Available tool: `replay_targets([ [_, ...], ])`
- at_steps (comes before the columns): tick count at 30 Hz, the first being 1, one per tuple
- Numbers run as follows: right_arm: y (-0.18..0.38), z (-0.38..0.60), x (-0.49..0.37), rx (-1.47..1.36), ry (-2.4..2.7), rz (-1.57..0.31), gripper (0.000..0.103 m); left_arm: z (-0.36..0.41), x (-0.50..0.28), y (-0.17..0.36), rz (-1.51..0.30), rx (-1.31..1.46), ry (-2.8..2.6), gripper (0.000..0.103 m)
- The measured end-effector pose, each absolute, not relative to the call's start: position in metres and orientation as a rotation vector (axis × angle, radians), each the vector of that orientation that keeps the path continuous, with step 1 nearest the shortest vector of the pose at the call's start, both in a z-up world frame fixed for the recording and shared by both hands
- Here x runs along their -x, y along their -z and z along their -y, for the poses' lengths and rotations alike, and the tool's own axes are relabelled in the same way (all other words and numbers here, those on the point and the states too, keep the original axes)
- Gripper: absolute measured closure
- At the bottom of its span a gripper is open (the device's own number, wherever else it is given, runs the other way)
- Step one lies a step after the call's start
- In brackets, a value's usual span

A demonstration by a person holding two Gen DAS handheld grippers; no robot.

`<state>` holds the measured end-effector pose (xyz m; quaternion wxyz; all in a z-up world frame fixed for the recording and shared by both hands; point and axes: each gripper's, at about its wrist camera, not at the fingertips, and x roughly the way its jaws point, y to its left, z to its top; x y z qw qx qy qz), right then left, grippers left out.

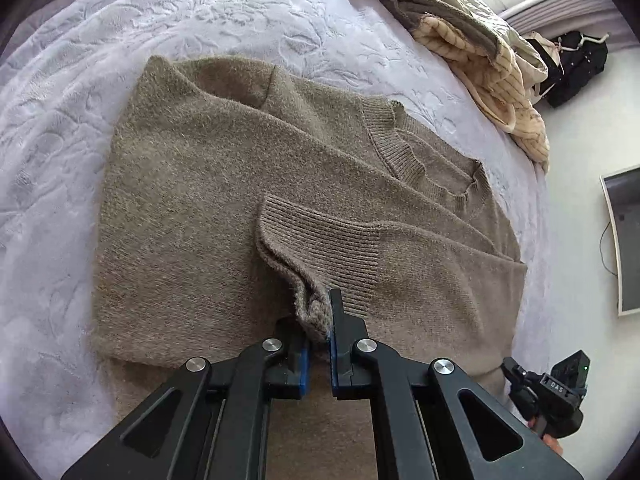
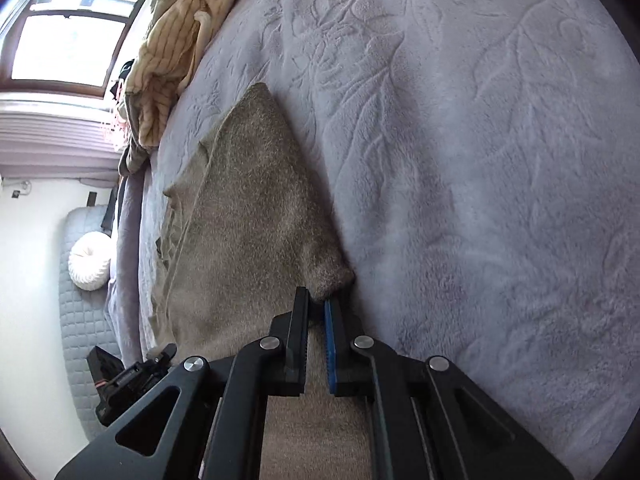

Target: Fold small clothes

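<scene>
A brown knit sweater (image 1: 208, 184) lies flat on the lavender bedspread (image 1: 60, 140), its collar (image 1: 416, 160) toward the right. One sleeve is folded across the body. My left gripper (image 1: 318, 320) is shut on that sleeve's ribbed cuff (image 1: 320, 248) near the sweater's middle. In the right wrist view the sweater (image 2: 248, 216) runs away from me, and my right gripper (image 2: 318, 300) is shut on a corner of its edge (image 2: 332, 276), low over the bedspread (image 2: 480, 160). The right gripper also shows at the left wrist view's lower right (image 1: 548, 392).
A pile of cream striped and olive clothes (image 1: 480, 52) lies at the bed's far edge, also in the right wrist view (image 2: 172, 40). A black bag (image 1: 576, 64) and a framed panel (image 1: 624, 240) are on the floor. A quilted mat with a white cushion (image 2: 90, 260) lies below the window (image 2: 68, 48).
</scene>
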<state>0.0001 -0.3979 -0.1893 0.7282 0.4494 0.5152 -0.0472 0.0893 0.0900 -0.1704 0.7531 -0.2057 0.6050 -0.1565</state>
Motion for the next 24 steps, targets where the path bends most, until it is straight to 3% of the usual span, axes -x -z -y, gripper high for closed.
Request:
replay_targets([
  [7,0.171,0.413,0.023,-0.935,0.136,-1.167,0.093,-0.112,-0.085,0.152,-1.332,0.332,0.242,0.096],
  [8,0.167,0.417,0.024,-0.93,0.14,-1.159,0.09,-0.114,-0.084,0.149,-1.325,0.301,0.203,0.096],
  [11,0.158,0.424,0.014,-0.916,0.137,-1.141,0.062,-0.117,-0.082,0.141,-1.315,0.214,0.127,0.096],
  [12,0.157,0.426,0.009,-0.91,0.133,-1.133,0.06,-0.117,-0.08,0.14,-1.312,0.204,0.12,0.096],
  [23,0.192,0.435,-0.093,-0.91,0.053,-1.175,0.06,-0.082,-0.074,0.138,-1.317,0.163,0.142,0.096],
  [24,0.197,0.434,-0.097,-0.946,0.037,-1.191,0.069,-0.079,-0.073,0.138,-1.318,0.162,0.144,0.095],
])
